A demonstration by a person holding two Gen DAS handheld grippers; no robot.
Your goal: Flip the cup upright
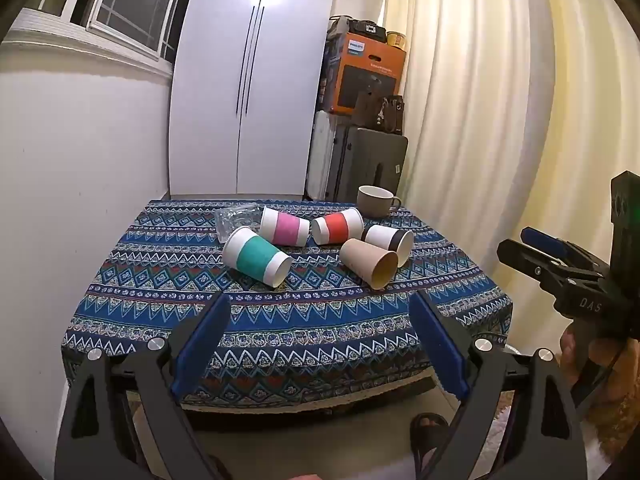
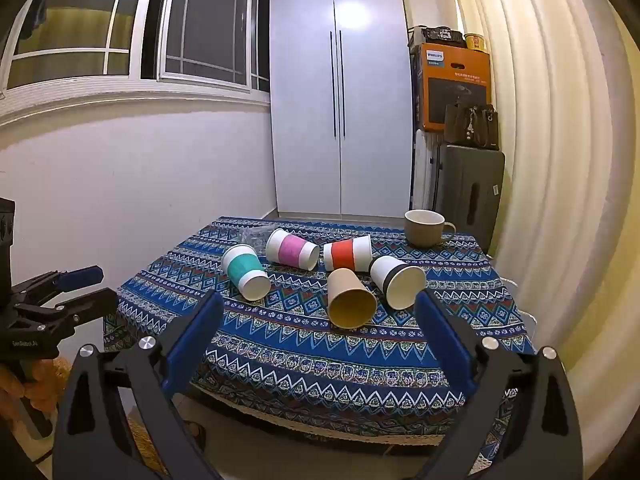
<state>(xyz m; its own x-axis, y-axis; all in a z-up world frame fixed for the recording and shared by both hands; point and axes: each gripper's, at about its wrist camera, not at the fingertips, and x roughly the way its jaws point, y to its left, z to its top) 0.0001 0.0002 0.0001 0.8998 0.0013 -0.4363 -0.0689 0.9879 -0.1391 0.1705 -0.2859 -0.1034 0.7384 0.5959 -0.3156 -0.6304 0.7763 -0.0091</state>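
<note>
Several paper cups lie on their sides on the patterned tablecloth [image 1: 280, 320]: a teal-banded cup [image 1: 256, 258] [image 2: 245, 266], a pink-banded cup [image 1: 285, 226] [image 2: 292, 249], a red-banded cup [image 1: 337, 225] [image 2: 347, 253], a plain brown cup [image 1: 369, 262] [image 2: 349, 297] and a white cup with a dark band [image 1: 388, 240] [image 2: 397, 280]. My left gripper [image 1: 320, 308] is open and empty, held in front of the table's near edge. My right gripper [image 2: 318, 308] is open and empty, also short of the cups. It also shows at the right of the left wrist view [image 1: 524, 246].
A grey mug [image 1: 374, 200] [image 2: 425, 227] stands upright at the table's far right corner. Clear crumpled plastic [image 1: 234, 220] lies at the far left. A white wardrobe [image 2: 340, 100], stacked boxes, a suitcase and a curtain [image 2: 540, 160] stand behind and to the right.
</note>
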